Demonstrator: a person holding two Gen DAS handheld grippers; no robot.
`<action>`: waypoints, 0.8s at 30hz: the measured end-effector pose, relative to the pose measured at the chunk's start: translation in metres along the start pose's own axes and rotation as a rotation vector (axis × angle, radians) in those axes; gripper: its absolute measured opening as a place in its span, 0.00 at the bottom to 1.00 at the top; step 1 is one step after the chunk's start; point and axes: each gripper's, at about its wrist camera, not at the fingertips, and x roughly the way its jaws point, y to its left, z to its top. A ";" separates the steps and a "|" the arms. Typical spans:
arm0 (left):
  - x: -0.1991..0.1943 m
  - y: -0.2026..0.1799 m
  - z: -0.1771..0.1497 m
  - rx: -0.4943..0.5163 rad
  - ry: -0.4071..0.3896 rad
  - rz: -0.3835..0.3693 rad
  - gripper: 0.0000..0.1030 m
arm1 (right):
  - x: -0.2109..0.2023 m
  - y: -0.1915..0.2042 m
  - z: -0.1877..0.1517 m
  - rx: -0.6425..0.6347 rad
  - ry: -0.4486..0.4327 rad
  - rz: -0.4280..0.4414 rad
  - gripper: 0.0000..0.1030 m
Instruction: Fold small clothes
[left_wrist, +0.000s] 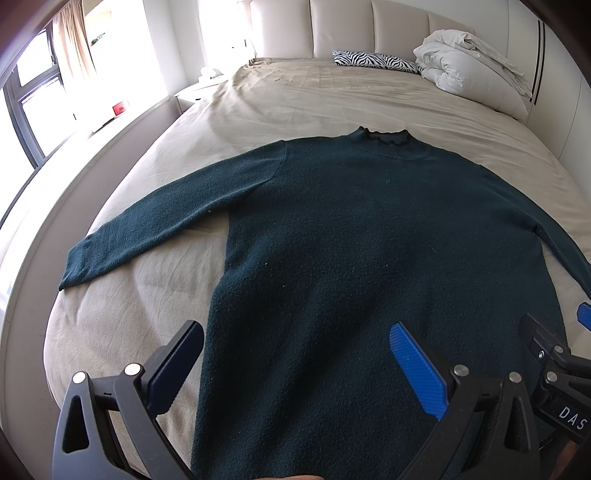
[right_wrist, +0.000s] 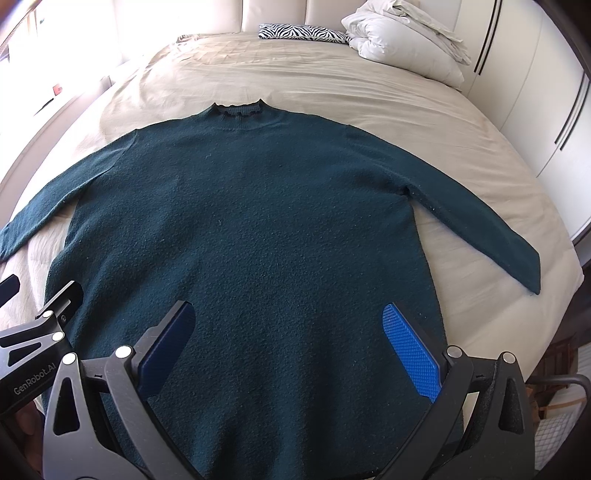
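A dark teal sweater (left_wrist: 351, 240) lies flat on the beige bed, collar away from me and both sleeves spread sideways; it also shows in the right wrist view (right_wrist: 258, 221). My left gripper (left_wrist: 295, 332) is open and empty, hovering over the sweater's lower left part near its side edge. My right gripper (right_wrist: 288, 314) is open and empty over the lower right part of the body. The right gripper's body shows at the left wrist view's right edge (left_wrist: 554, 362). The left gripper's body shows at the right wrist view's left edge (right_wrist: 40, 332).
The beige bed sheet (left_wrist: 295, 96) stretches to a padded headboard (left_wrist: 369, 26). A zebra-print pillow (left_wrist: 376, 61) and a white bundled duvet (left_wrist: 472, 70) lie at the head. A white nightstand (left_wrist: 192, 92) and windows are at left. White wardrobe doors (right_wrist: 546, 92) stand at right.
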 end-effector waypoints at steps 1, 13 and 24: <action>0.000 0.000 0.000 0.000 0.000 0.000 1.00 | 0.000 0.000 0.000 0.000 0.000 0.000 1.00; 0.000 0.000 0.000 0.000 0.000 0.001 1.00 | 0.001 0.003 -0.002 -0.002 -0.001 0.001 1.00; 0.000 0.000 0.000 0.000 0.000 0.001 1.00 | 0.003 0.006 -0.005 -0.001 0.003 0.002 1.00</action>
